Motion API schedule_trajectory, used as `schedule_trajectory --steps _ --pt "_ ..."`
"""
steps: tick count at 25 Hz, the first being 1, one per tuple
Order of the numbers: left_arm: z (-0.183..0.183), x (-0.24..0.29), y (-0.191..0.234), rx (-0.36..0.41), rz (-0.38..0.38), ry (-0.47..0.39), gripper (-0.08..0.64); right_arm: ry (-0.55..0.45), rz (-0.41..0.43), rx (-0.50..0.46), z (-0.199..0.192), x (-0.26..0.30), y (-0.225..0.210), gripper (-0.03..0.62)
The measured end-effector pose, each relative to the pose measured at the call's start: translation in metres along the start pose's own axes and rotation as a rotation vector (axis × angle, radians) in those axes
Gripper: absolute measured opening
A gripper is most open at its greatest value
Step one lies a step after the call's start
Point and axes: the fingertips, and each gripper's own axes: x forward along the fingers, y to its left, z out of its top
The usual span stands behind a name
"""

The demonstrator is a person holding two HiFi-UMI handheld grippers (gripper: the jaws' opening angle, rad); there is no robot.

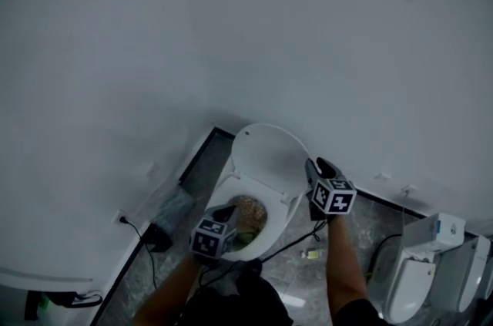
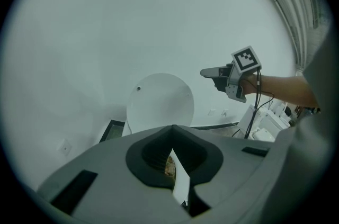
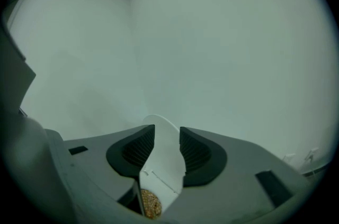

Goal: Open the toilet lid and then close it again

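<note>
The toilet lid (image 1: 266, 151) stands raised at the back edge of the floor (image 1: 196, 179). It leans back toward the white wall (image 1: 231, 24), with its inner face turned to the person. Its long axis runs up from the hinge to the rounded top edge, which lies close to the wall. Below it the seat (image 1: 223, 195) is down around the bowl, and something brown shows inside.

The right gripper (image 3: 167, 138) is released. Its jaws stand apart, and the lid shows obliquely through the gap from rounded top to hinge. No pad presses on it. From the head view this gripper hangs just beside the lid's right edge, and from the left gripper view its tip sits a little clear of that edge.

The left gripper (image 2: 171, 130) is clenched on nothing. Its pads meet at the tips, leaving only a slit through which a strip of white seat and the bowl show. It hangs over the front left of the seat, pointing at the lid.

Left of the toilet the floor narrows to a wedge against a dark skirting. On the right the floor is wider, with a black cable (image 1: 289, 243) crossing it, and other toilets (image 1: 412, 278) stand well apart. Above the lid there is only bare wall.
</note>
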Motion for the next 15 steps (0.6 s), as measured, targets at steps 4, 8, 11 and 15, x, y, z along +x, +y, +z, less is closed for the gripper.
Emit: schedule_trajectory --steps 4,8,11,15 --pt "-0.005 -0.002 0.003 -0.021 0.030 0.016 0.006 0.039 0.033 -0.011 -0.005 0.032 -0.010 0.207" --pt "-0.005 -0.002 0.008 -0.042 0.071 0.024 0.006 0.115 0.055 -0.040 -0.014 0.070 -0.021 0.225" --pt "-0.003 0.002 0.012 -0.057 0.097 0.028 0.006 0.152 0.071 -0.069 -0.015 0.092 -0.027 0.225" --pt "-0.003 0.008 0.018 -0.072 0.117 0.032 0.006 0.184 0.088 -0.085 -0.019 0.114 -0.028 0.225"
